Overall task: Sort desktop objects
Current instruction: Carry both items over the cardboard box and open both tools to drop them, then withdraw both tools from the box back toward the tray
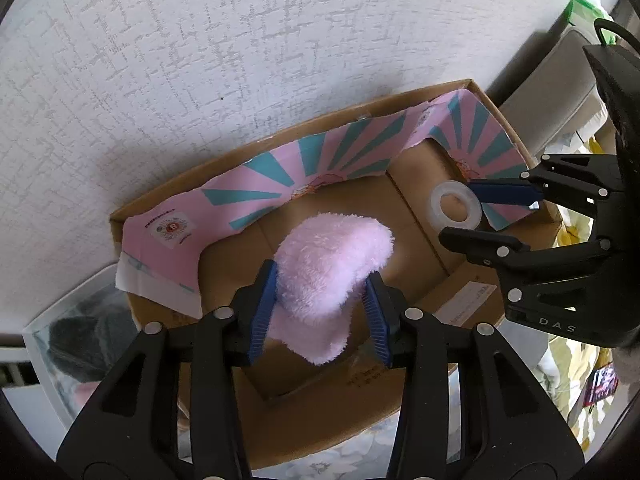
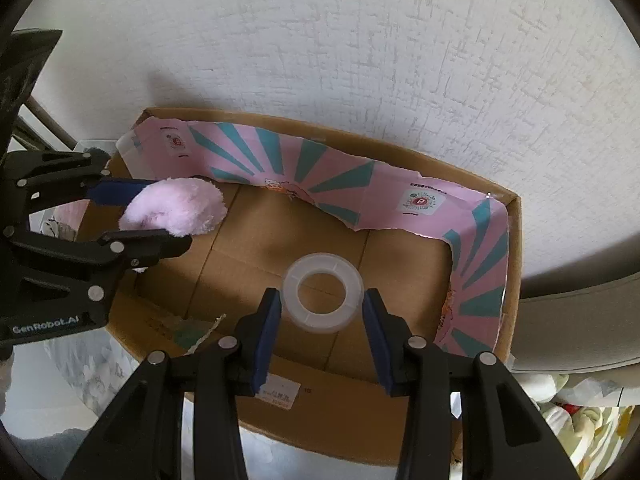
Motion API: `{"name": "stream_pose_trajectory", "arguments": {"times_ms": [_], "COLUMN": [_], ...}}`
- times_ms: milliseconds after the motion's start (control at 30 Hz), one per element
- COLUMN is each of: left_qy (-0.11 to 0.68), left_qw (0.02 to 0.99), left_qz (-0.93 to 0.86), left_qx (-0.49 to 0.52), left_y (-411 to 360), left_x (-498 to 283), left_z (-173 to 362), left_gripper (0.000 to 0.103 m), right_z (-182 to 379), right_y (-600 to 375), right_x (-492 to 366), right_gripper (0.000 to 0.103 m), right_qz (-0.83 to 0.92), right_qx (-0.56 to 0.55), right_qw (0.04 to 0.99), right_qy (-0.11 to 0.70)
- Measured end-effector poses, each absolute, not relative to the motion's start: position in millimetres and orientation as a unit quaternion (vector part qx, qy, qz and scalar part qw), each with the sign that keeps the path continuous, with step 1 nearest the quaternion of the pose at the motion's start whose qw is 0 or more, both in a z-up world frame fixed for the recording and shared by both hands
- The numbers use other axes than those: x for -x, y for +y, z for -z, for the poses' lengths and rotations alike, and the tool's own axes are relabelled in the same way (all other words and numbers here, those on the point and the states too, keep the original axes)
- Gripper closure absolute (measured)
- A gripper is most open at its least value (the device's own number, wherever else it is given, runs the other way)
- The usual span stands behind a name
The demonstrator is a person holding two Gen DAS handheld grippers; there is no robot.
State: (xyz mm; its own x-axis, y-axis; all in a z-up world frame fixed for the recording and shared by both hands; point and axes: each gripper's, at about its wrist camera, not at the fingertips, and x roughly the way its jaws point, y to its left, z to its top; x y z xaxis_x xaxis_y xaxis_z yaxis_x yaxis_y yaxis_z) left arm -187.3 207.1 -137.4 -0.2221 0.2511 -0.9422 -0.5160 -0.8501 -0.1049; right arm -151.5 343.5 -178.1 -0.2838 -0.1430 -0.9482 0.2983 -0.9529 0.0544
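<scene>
Both grippers are seen poised over the cardboard box (image 2: 516,264), each clamped on one item. Held in the left gripper (image 1: 320,304) is the pink plush piece (image 1: 328,264), whose soft pile is squeezed between the two blue pads (image 1: 262,312) and bulges past them above the box floor. Held in the right gripper (image 2: 323,322) is the clear tape roll (image 2: 323,298), which is pinched across its outer rim, its open core turned towards the camera and the brown floor visible through it.

The box is set against a textured white wall (image 2: 360,40), and its rear and right walls are lined by a pink sheet with teal rays (image 2: 288,160). No other loose item can be made out on the box floor.

The step in hand is judged to be the placing of both items into the box, with delivery nearly complete, since each item is already within the box walls. Whether either item touches the floor cannot be told. For the next move, a short lowering and then a parting of the pads would be called for, with the plush kept toward the left side and the roll toward the right, so that neither gripper is fouled by the other.
</scene>
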Motion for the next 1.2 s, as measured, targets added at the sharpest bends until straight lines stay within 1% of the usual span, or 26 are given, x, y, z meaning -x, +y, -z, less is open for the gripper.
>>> {"name": "stream_pose_trajectory", "arguments": {"times_ms": [33, 100, 133, 167, 200, 233, 267, 400, 533, 700, 967, 1200], "left_qy": [0.116, 0.117, 0.120, 0.126, 0.128, 0.129, 0.128, 0.122, 0.121, 0.097, 0.059, 0.042], "left_qw": [0.246, 0.243, 0.239, 0.229, 0.224, 0.223, 0.224, 0.221, 0.213, 0.216, 0.200, 0.151], "left_qz": [-0.774, -0.775, -0.776, -0.781, -0.785, -0.789, -0.790, -0.799, -0.808, -0.820, -0.844, -0.866], "left_qx": [0.571, 0.572, 0.571, 0.568, 0.564, 0.558, 0.556, 0.546, 0.535, 0.521, 0.495, 0.476], "left_y": [206.9, 208.3, 208.3, 207.5, 206.4, 204.5, 201.5, 187.7, 170.5, 143.9, 76.0, 8.0], "left_x": [187.8, 189.3, 189.8, 190.3, 190.4, 190.2, 190.1, 189.8, 185.3, 174.0, 152.6, 133.6], "left_z": [137.2, 137.5, 136.4, 134.1, 131.8, 128.4, 123.9, 108.1, 90.3, 65.6, 14.3, -20.0], "left_gripper": [0.061, 0.046, 0.023, 0.002, 0.001, 0.000, 0.000, 0.000, 0.000, 0.000, 0.000, 0.000], "right_z": [178.3, 180.9, 184.6, 187.7, 189.1, 189.0, 188.3, 181.1, 169.9, 157.9, 115.6, 85.2], "right_y": [343.0, 344.4, 344.8, 343.8, 345.1, 346.4, 348.7, 358.6, 363.1, 362.9, 339.5, 304.4], "right_x": [152.2, 155.2, 157.5, 159.0, 159.4, 159.2, 159.9, 156.6, 148.4, 137.6, 120.4, 111.0], "right_gripper": [0.064, 0.063, 0.056, 0.045, 0.038, 0.024, 0.017, 0.017, 0.017, 0.017, 0.017, 0.017], "right_qz": [0.798, 0.797, 0.791, 0.788, 0.787, 0.789, 0.791, 0.800, 0.809, 0.820, 0.833, 0.843], "right_qx": [-0.583, -0.586, -0.595, -0.600, -0.601, -0.599, -0.597, -0.590, -0.580, -0.564, -0.541, -0.518], "right_qw": [0.137, 0.132, 0.131, 0.130, 0.128, 0.126, 0.123, 0.098, 0.094, 0.086, 0.105, 0.135], "right_qy": [0.065, 0.058, 0.056, 0.055, 0.052, 0.049, 0.045, 0.036, 0.029, 0.048, 0.048, 0.048]}}
